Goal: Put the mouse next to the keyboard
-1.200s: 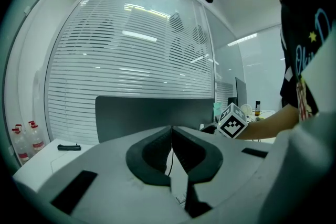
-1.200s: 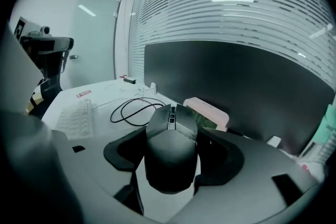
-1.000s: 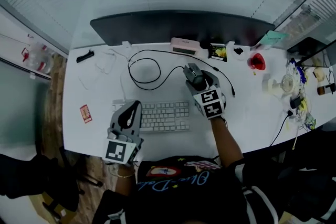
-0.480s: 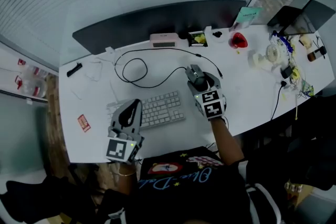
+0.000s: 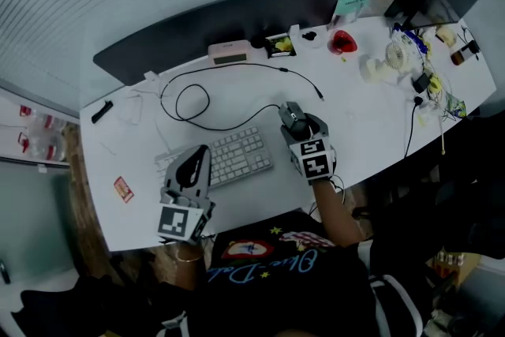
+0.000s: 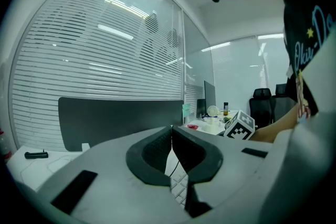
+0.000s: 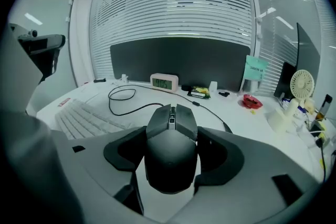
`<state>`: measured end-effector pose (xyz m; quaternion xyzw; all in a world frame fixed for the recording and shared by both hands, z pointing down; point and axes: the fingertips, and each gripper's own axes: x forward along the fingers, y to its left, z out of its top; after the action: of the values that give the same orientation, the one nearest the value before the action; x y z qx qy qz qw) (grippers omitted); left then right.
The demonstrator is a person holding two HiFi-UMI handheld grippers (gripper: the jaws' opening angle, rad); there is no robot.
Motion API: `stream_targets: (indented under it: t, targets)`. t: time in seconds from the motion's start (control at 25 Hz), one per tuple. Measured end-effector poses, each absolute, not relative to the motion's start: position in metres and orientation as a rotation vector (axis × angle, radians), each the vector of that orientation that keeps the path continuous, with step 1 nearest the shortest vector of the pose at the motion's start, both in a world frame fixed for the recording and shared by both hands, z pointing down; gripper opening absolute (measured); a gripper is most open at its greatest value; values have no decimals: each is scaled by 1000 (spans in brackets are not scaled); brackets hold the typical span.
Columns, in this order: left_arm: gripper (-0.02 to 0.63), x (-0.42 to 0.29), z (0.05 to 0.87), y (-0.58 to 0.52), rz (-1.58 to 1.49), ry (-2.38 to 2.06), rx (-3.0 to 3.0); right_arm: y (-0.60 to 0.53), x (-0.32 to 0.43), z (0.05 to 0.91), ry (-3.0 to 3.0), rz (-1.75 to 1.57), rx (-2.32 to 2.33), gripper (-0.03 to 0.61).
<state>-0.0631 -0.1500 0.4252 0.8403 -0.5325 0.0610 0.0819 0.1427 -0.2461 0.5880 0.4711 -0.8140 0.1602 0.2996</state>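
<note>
A black mouse (image 5: 291,116) (image 7: 170,148) sits between the jaws of my right gripper (image 5: 294,124) (image 7: 171,157), which is shut on its sides. It is low at the white desk (image 5: 363,130), just right of the white keyboard (image 5: 225,157) (image 7: 83,118). Its black cable (image 5: 188,102) (image 7: 125,100) loops off toward the back. I cannot tell whether the mouse touches the desk. My left gripper (image 5: 197,157) (image 6: 171,140) is shut and empty, over the keyboard's left end. Keys (image 6: 180,189) show below its jaws.
A dark monitor (image 5: 211,24) spans the back edge, with a pink clock (image 5: 227,53) (image 7: 164,82) before it. A red object (image 5: 341,42), a small fan (image 5: 396,54) (image 7: 303,85) and clutter fill the back right. A red card (image 5: 124,189) lies at the left.
The head view has swung, shifting the whole desk in frame. My right gripper with the mouse has drawn slightly closer to the keyboard's right end. The left gripper stays at the keyboard's left end.
</note>
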Motion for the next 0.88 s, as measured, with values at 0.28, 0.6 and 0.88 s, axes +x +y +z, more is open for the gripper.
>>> stream_targets:
  t: [0.28,0.6,0.88]
  targets:
    - [5,-63,428,-143,198,-1589,2506,-230,148,610,-2117,492,1248,282]
    - [5,-64,431,-138,206,-1604,2484,-221,150,634,-2073,545,1217,282]
    - [4,-64,433,-136,213,-1617,2474,-215,150,648,-2052,589,1193,282]
